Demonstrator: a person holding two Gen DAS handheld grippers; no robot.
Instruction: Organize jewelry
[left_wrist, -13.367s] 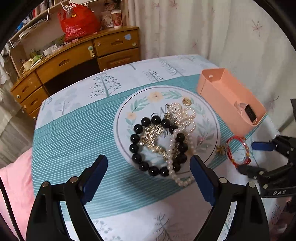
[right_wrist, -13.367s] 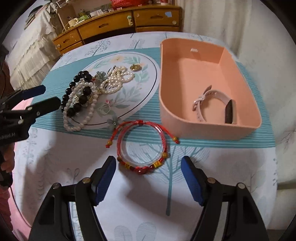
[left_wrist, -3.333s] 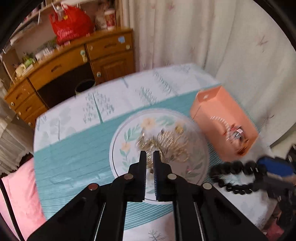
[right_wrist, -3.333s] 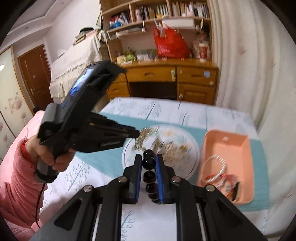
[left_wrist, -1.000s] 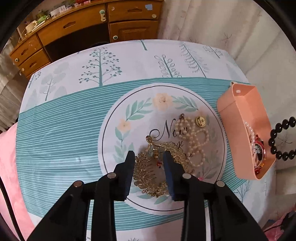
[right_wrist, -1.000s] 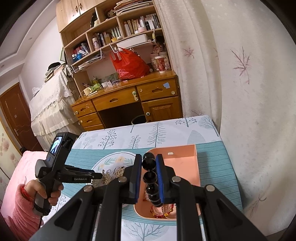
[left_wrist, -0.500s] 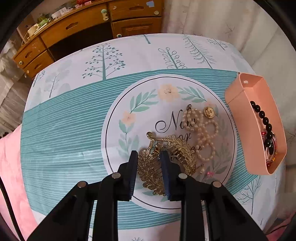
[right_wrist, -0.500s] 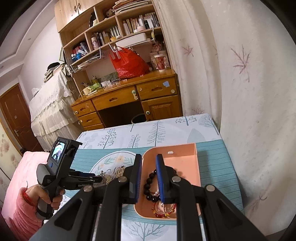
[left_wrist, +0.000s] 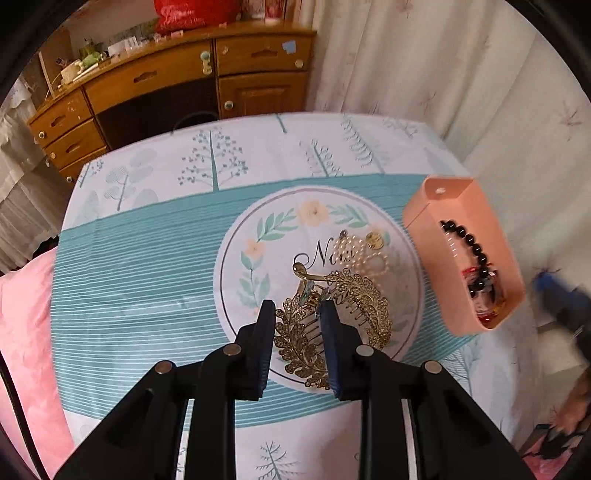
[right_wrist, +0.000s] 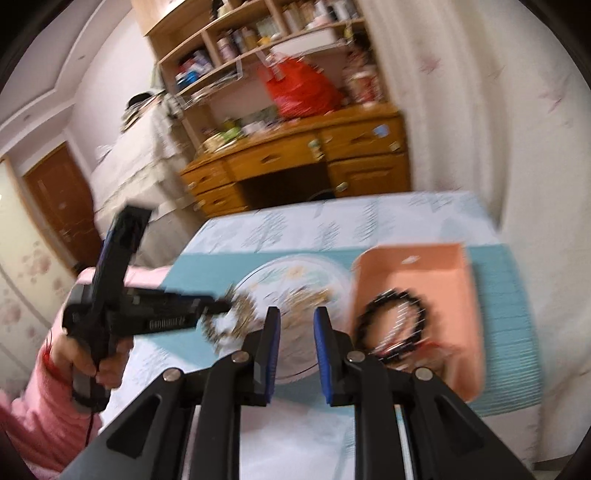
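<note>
While the left tool (left_wrist: 297, 314) is hanging over the gold leaf comb (left_wrist: 332, 325) on the table (left_wrist: 147, 258), its jaws are standing narrowly apart, holding nothing that I can make out. Beside the comb, the pearl string (left_wrist: 364, 254) is lying on the round print. The black bead bracelet (left_wrist: 467, 243) is now resting in the pink tray (left_wrist: 417, 221); a second ago it was outside it.

Right wrist view, blurred: the right tool (right_wrist: 295, 317) is narrowly apart and empty, having released the bracelet. Judgement: comb is next.
</note>
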